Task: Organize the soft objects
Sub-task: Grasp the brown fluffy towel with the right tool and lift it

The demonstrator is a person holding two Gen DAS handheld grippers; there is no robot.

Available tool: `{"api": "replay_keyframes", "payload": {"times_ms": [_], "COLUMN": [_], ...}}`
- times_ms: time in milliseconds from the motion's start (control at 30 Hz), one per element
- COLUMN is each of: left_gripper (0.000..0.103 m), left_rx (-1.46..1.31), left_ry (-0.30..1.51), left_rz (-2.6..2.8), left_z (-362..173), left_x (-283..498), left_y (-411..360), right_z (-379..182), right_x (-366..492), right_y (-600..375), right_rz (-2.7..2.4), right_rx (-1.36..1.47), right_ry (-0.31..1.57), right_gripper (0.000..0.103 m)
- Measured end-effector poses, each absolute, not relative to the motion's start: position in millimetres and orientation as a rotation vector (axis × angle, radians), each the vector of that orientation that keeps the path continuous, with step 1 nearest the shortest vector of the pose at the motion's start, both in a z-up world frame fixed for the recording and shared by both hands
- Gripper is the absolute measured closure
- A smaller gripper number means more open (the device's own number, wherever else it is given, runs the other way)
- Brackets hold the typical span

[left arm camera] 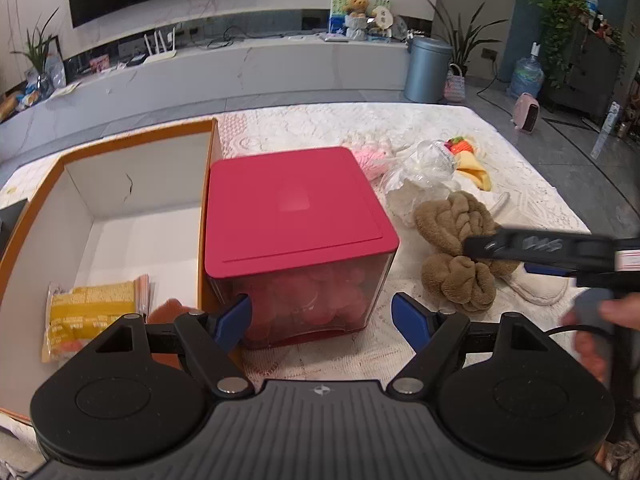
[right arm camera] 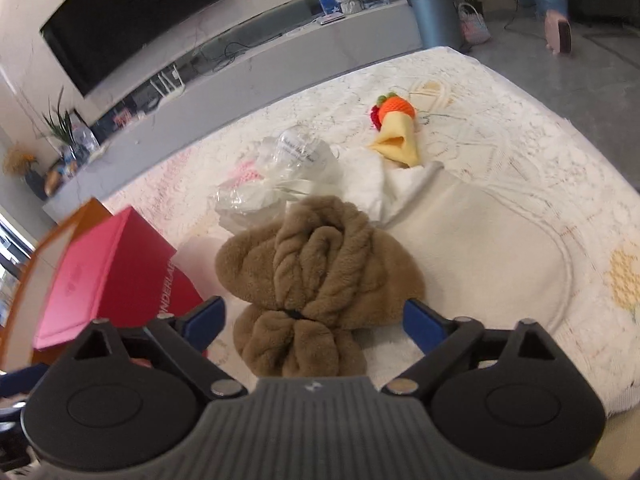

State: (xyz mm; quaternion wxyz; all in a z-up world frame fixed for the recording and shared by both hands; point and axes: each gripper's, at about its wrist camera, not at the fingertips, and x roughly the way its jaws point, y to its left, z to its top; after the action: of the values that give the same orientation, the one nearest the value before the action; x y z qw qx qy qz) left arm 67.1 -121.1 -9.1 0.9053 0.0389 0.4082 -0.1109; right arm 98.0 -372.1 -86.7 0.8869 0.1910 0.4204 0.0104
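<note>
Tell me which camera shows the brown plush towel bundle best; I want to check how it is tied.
The right wrist view: the brown plush towel bundle lies centred and whole, with the dark tie at its waist visible, just ahead of the open right hand-held gripper. In the left wrist view it sits off to the right, partly hidden by that gripper's blurred fingers.

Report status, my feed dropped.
Both tongs open: left at red-lidded box, right over brown plush. Plastic wrap behind plush, nothing blocking.

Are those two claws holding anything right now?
No. The left gripper is open before the red box; the right gripper is open around the brown towel.
</note>
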Motion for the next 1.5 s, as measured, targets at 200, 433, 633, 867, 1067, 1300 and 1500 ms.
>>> {"api": "replay_keyframes", "payload": {"times_ms": [200, 433, 633, 867, 1067, 1300, 1500], "left_gripper": [0.010, 0.010, 0.010, 0.010, 0.010, 0.010, 0.010], "left_rx": [0.045, 0.037, 0.032, 0.029, 0.029, 0.032, 0.041], "left_ry": [0.835, 0.856, 0.858, 0.854, 0.863, 0.870, 0.873], "left_rz": [-0.248, -0.233, -0.257, -0.256, -0.276, -0.277, -0.274], "left_z": [-7.2, -12.2, -10.9, -12.8, -16.7, -18.1, -17.9], "left_x": [65.6, 67.2, 64.4, 61.9, 59.1, 57.6, 55.5], "left_y": [-112.5, -104.9, -100.7, -101.4, -106.6, -110.7, -113.9], "right_z": [-104.1, -120.6, -114.1, -74.5, -82.1, -101.8, -109.4], "right_x": [117.4, 131.9, 124.7, 93.6, 74.1, 80.7, 87.1], "right_y": [-362.4, -353.7, -361.9, -362.5, -345.8, -337.7, -329.9], "right_rz": [0.064, 0.022, 0.072, 0.171, 0.240, 0.232, 0.234], "right_rx": [0.415, 0.399, 0.422, 0.307, 0.109, 0.061, 0.024], "right_ry": [0.951, 1.004, 0.992, 0.905, 1.025, 1.090, 1.085], "right_gripper": [0.006, 0.021, 0.046, 0.048, 0.048, 0.039, 0.036]}}
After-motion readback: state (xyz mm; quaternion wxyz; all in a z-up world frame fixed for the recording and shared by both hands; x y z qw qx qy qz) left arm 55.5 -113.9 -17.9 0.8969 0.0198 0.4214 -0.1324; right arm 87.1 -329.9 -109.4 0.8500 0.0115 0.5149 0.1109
